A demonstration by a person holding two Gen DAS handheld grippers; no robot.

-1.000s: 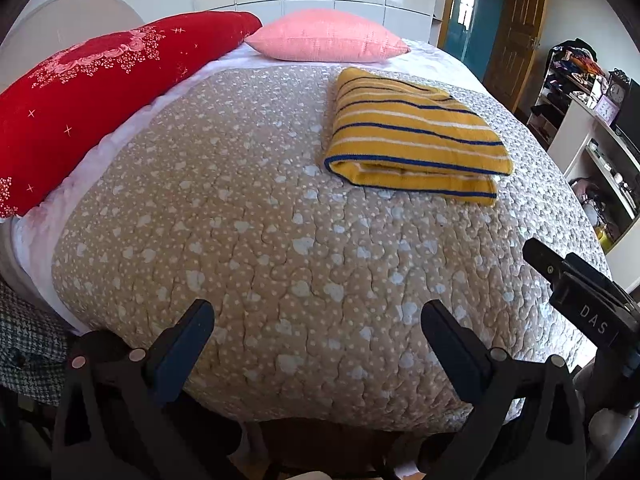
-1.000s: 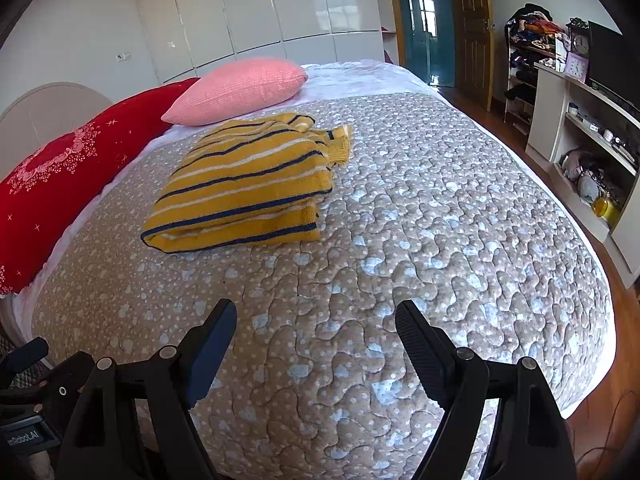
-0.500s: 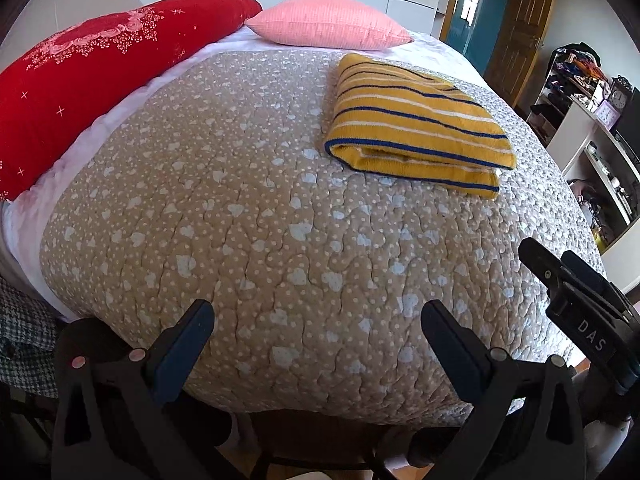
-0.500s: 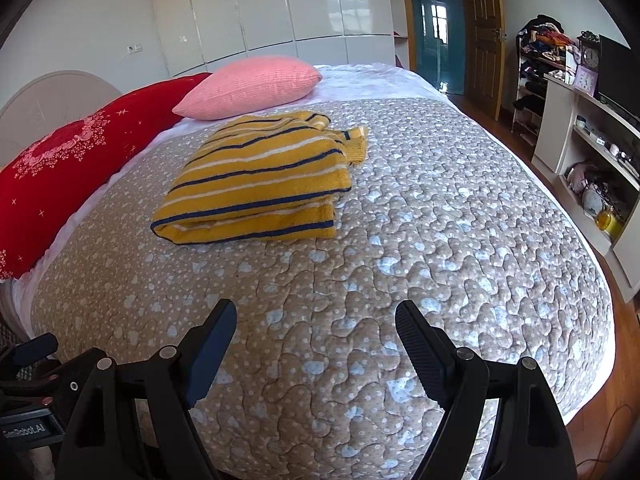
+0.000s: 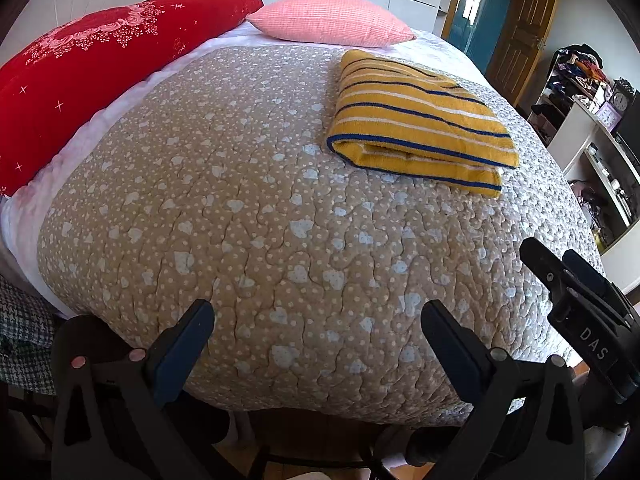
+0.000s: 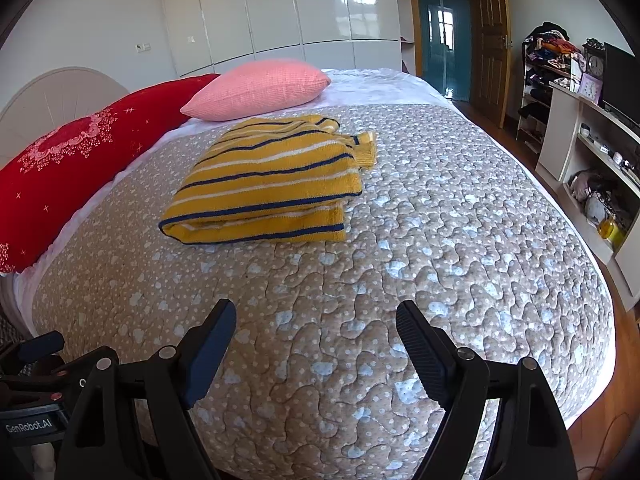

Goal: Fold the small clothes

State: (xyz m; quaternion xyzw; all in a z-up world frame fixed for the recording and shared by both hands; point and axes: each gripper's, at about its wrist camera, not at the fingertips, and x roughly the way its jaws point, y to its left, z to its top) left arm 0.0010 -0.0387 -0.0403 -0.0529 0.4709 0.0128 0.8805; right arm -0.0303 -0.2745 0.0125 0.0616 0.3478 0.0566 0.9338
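On the quilt (image 5: 248,216), a folded striped sweater (image 5: 416,128) is lying.
Left gripper (image 5: 316,344) and right gripper (image 6: 316,344) are hovering well short, both spread wide, holding nothing.

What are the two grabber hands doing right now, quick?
Left gripper: open, holding nothing, above the near edge of the bed.
Right gripper: open, holding nothing; the folded striped sweater lies untouched ahead.
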